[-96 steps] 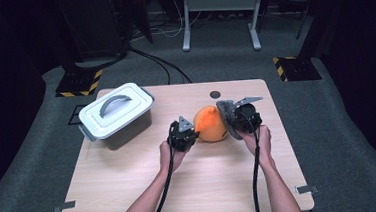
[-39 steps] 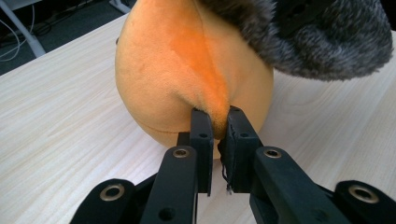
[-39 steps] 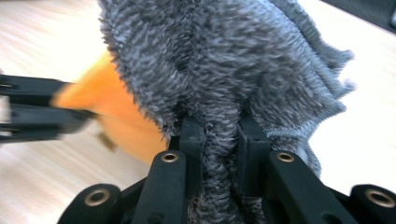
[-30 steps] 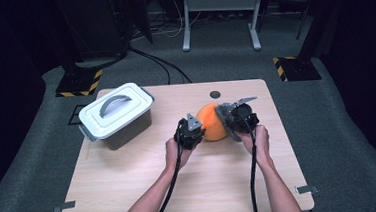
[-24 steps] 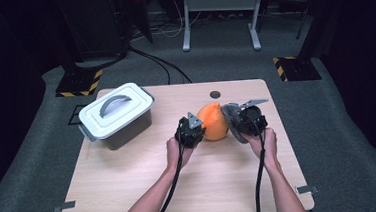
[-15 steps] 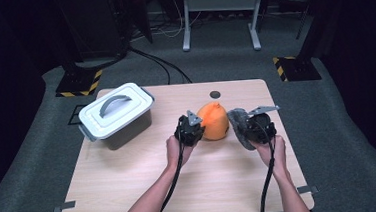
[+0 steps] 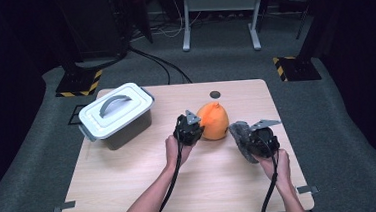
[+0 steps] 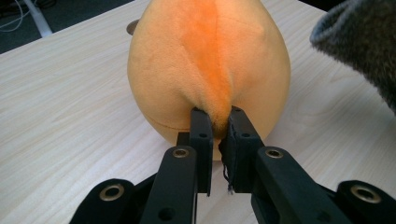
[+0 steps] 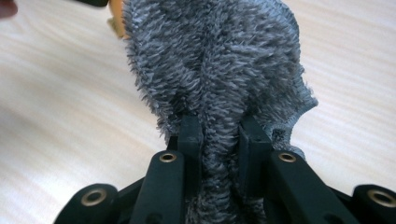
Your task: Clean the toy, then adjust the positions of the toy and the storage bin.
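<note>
On the table point(image 7: 131, 190) the lidded bin point(image 7: 118, 116) sits apart at your left, untouched. Your left gripper point(image 8: 217, 128) is clamped on a fold of the orange plush toy point(image 7: 213, 121), which stands mid-table. Your right gripper point(image 9: 219, 135) is clamped on the grey fuzzy cover point(image 7: 240, 138), held just clear of the toy. The cover looks fully stripped off; what's left, likely, is putting both pieces away.

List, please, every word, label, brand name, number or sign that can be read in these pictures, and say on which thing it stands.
None: no readable text stands on any thing.
Orange plush toy: plain fabric, no label seen.
Grey fuzzy cloth: no tag seen.
Lidded box: no writing seen.
Yellow and black stripes on the floor bases: warning marks, no words.
</note>
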The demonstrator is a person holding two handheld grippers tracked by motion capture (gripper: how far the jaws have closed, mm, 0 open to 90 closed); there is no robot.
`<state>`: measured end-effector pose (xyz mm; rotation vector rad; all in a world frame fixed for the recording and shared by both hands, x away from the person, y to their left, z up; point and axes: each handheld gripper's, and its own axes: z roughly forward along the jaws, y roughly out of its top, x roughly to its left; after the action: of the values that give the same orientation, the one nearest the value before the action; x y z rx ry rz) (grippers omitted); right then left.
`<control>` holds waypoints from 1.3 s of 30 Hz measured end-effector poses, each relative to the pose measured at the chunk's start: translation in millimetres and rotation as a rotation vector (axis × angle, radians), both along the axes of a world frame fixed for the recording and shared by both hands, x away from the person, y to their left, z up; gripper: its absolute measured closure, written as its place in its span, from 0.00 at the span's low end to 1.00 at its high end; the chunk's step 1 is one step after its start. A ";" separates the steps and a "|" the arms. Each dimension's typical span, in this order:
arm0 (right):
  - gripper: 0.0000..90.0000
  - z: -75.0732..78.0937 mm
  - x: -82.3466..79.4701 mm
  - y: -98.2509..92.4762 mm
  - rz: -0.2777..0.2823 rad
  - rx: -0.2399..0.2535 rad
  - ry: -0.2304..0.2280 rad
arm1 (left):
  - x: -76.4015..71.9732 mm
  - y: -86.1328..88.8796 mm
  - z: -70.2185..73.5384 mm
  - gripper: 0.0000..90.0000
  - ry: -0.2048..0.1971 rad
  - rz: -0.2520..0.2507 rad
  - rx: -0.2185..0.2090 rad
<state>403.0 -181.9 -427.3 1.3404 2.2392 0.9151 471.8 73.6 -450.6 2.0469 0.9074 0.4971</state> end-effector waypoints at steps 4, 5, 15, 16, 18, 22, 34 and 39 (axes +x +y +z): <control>0.82 -6.7 -12.5 3.1 0.010 0.000 0.019 | -1.4 -0.5 -0.7 0.92 -0.001 -0.003 -0.002; 0.82 -8.4 -14.9 3.5 0.010 -0.006 0.025 | -1.3 -0.2 -0.9 0.92 0.000 -0.004 -0.001; 0.80 -22.4 -35.7 10.6 0.064 -0.007 0.063 | -0.2 1.2 -0.8 0.92 0.009 -0.001 -0.006; 0.80 -24.8 -39.6 12.2 0.064 -0.011 0.060 | -0.4 1.3 -0.7 0.92 0.011 0.000 -0.006; 0.80 -29.4 -44.7 13.7 0.070 0.009 0.077 | -0.3 1.7 -1.3 0.92 0.009 -0.002 -0.003; 0.80 -40.2 -51.7 15.5 0.083 0.005 0.097 | -0.1 2.9 -1.9 0.92 0.008 0.001 -0.007; 0.33 -46.5 -62.3 22.8 0.176 0.072 0.081 | 0.8 7.3 -3.4 0.92 0.013 -0.002 0.002; 0.18 -37.2 -63.5 12.7 0.177 0.112 0.045 | 0.3 8.7 -4.1 0.92 0.015 -0.001 0.000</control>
<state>339.5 -169.2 -464.6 1.2353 2.4025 1.0955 472.0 82.2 -454.7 2.0536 0.9154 0.4816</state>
